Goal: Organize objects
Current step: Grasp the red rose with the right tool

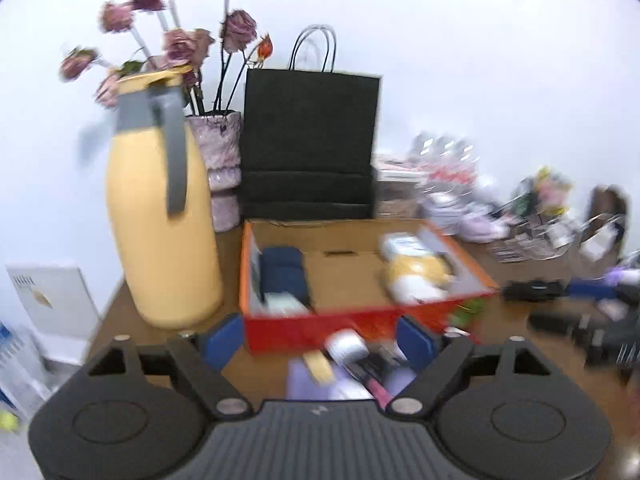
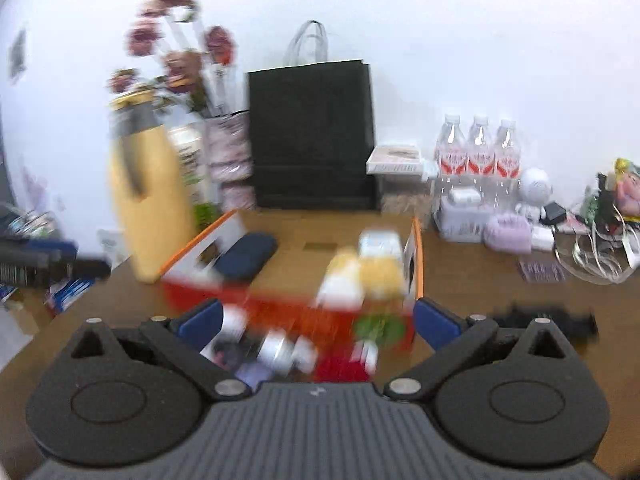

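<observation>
While both tongs, left and right, are held spread and empty, blurred small items are seen just ahead, before the orange box on the surface.

Orange-red box, yellow jug, black paper bag.

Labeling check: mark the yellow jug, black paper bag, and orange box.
yellow jug [image 1: 160, 248], left wrist view, body
black paper bag [image 1: 310, 136], left wrist view, front panel
orange box [image 1: 320, 326], left wrist view, near wall
</observation>
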Available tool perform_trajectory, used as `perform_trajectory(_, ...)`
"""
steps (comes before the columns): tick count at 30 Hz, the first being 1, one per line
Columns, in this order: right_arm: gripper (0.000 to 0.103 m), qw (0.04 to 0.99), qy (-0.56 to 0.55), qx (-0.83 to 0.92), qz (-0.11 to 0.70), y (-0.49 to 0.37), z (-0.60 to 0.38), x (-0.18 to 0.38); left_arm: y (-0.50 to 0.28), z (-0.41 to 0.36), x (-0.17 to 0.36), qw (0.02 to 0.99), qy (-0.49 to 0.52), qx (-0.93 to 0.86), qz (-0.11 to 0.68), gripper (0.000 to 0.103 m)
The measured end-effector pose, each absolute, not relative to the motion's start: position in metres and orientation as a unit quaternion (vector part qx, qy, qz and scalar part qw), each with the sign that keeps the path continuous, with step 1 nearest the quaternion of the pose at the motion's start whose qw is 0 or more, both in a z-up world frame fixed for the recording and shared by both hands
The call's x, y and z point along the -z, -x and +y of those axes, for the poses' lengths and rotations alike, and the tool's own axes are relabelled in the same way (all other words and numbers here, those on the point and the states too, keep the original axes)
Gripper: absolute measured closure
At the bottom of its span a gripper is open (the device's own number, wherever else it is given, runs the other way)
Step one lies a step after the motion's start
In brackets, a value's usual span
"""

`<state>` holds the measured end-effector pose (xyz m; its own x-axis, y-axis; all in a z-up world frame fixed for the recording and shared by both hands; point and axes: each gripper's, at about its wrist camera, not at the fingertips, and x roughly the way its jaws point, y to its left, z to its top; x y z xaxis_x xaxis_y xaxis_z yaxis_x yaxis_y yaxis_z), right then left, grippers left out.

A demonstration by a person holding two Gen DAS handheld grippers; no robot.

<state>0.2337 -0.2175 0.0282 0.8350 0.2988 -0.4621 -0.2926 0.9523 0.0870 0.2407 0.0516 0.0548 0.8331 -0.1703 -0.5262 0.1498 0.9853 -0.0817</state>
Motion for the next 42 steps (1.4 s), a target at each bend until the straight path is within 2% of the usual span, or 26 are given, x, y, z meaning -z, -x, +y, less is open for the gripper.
perform_trajectory(2, 0.0, 0.955, -0.01, -0.16, 0.247, -0.183, -0.222, -0.014, -0.194, 0.055, -0.041, 0.957, 0.047, 0.094, 0.272, 0.014)
perform_trajectory(6, 0.0, 0.94, -0.012, -0.195, 0.279, -0.104, -0.229, 0.016, -0.131, 0.065, -0.013, 0.95, 0.092, 0.076, 0.289, 0.012)
perform_trajectory(10, 0.0, 0.933, 0.005, -0.187, 0.308, -0.077, -0.234, 0.021, -0.115, 0.062, -0.002, 0.941, 0.063, 0.066, 0.324, 0.012)
perform_trajectory(16, 0.0, 0.962, 0.004, -0.164, 0.22, -0.086, -0.228, -0.008, -0.132, 0.06, -0.002, 0.952, 0.063, 0.045, 0.296, 0.012)
perform_trajectory(22, 0.001, 0.961, 0.044, -0.133, 0.237, -0.144, -0.222, 0.011, -0.174, 0.057, 0.01, 0.956, 0.066, 0.034, 0.282, 0.018)
perform_trajectory(26, 0.011, 0.958, 0.053, -0.125, 0.253, -0.204, -0.222, 0.029, -0.228, 0.05, 0.018, 0.961, 0.049, 0.047, 0.267, 0.029)
perform_trajectory(27, 0.016, 0.956, 0.05, -0.126, 0.262, -0.223, -0.222, 0.034, -0.246, 0.048, 0.02, 0.961, 0.044, 0.049, 0.27, 0.04)
perform_trajectory(28, 0.017, 0.953, 0.049, -0.126, 0.27, -0.237, -0.22, 0.04, -0.265, 0.044, 0.023, 0.959, 0.039, 0.058, 0.273, 0.045)
perform_trajectory(30, 0.023, 0.95, 0.055, -0.127, 0.281, -0.267, -0.214, 0.05, -0.299, 0.038, 0.027, 0.952, 0.048, 0.079, 0.293, 0.045)
perform_trajectory(34, 0.024, 0.945, 0.063, -0.129, 0.294, -0.308, -0.204, 0.07, -0.351, 0.019, 0.044, 0.941, 0.064, 0.105, 0.314, 0.045)
perform_trajectory(35, 0.027, 0.943, 0.06, -0.131, 0.3, -0.317, -0.202, 0.074, -0.362, 0.013, 0.05, 0.94, 0.057, 0.098, 0.321, 0.045)
perform_trajectory(38, 0.029, 0.942, 0.057, -0.134, 0.302, -0.333, -0.197, 0.082, -0.385, 0.006, 0.066, 0.935, 0.059, 0.061, 0.344, 0.049)
perform_trajectory(40, 0.033, 0.942, 0.063, -0.128, 0.304, -0.338, -0.195, 0.088, -0.383, 0.006, 0.069, 0.939, 0.059, 0.057, 0.335, 0.063)
perform_trajectory(41, 0.041, 0.941, 0.064, -0.126, 0.306, -0.338, -0.195, 0.091, -0.382, 0.006, 0.069, 0.939, 0.055, 0.064, 0.334, 0.064)
perform_trajectory(42, 0.055, 0.939, 0.056, -0.128, 0.315, -0.34, -0.197, 0.093, -0.38, 0.006, 0.069, 0.938, 0.056, 0.07, 0.334, 0.064)
